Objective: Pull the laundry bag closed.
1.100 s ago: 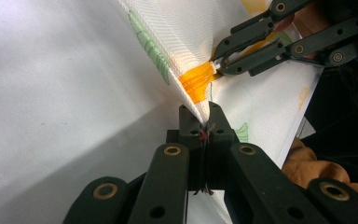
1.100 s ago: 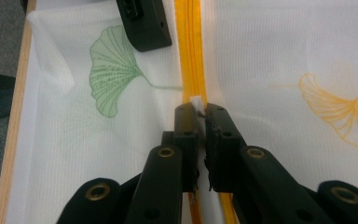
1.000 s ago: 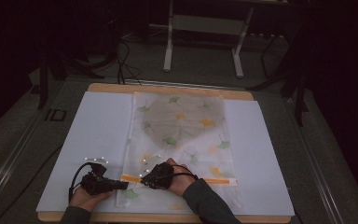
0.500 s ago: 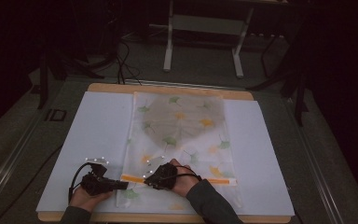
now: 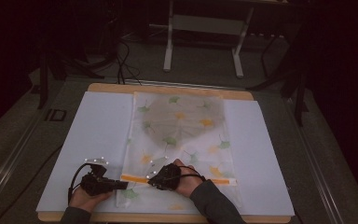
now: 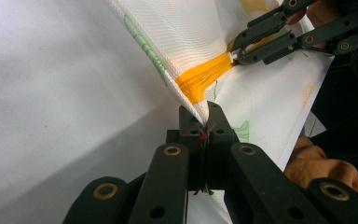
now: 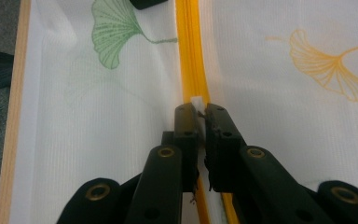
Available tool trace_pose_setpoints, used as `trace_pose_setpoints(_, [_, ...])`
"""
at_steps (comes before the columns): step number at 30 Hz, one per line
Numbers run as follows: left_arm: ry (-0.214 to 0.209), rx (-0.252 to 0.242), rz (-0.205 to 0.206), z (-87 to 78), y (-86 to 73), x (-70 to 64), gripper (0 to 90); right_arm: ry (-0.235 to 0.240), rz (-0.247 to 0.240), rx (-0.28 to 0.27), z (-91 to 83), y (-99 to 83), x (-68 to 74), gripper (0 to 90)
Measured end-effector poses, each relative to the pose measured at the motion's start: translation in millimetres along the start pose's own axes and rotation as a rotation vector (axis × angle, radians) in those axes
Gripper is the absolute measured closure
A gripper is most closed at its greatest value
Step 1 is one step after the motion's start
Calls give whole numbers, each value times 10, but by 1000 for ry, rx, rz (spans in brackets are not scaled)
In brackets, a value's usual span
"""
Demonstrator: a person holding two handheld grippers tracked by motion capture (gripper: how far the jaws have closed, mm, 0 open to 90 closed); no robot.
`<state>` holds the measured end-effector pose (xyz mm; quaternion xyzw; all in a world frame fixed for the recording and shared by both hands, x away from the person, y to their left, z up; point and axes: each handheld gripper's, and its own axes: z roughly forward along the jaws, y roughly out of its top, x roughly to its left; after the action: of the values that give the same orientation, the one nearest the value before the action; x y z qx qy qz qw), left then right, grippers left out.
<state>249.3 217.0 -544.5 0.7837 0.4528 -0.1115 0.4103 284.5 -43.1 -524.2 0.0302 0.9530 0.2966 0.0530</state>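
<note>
A white mesh bag printed with green and orange leaves lies flat on the table. An orange zipper runs across its near end. My left gripper is shut on the bag's left edge at the zipper's end, lifting the fabric slightly; in the left gripper view the closed tips pinch the cloth. My right gripper sits just to its right, shut on the small white zipper pull over the orange zipper. That same right gripper appears across the fabric in the left gripper view.
The bag rests on a white sheet covering a wooden table whose front edge is near my forearms. Beyond the far edge are a dark floor, cables and a metal stand. White sheet lies bare on both sides of the bag.
My right hand and its gripper have shifted slightly to the right along the zipper. The left gripper has kept its place at the bag's edge.
</note>
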Motion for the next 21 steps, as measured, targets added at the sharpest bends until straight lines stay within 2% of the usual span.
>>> trace_pose_setpoints(21, [10, -14, 14, -27, -12, -19, 885, -12, 8, 14, -89, -114, -13, 842])
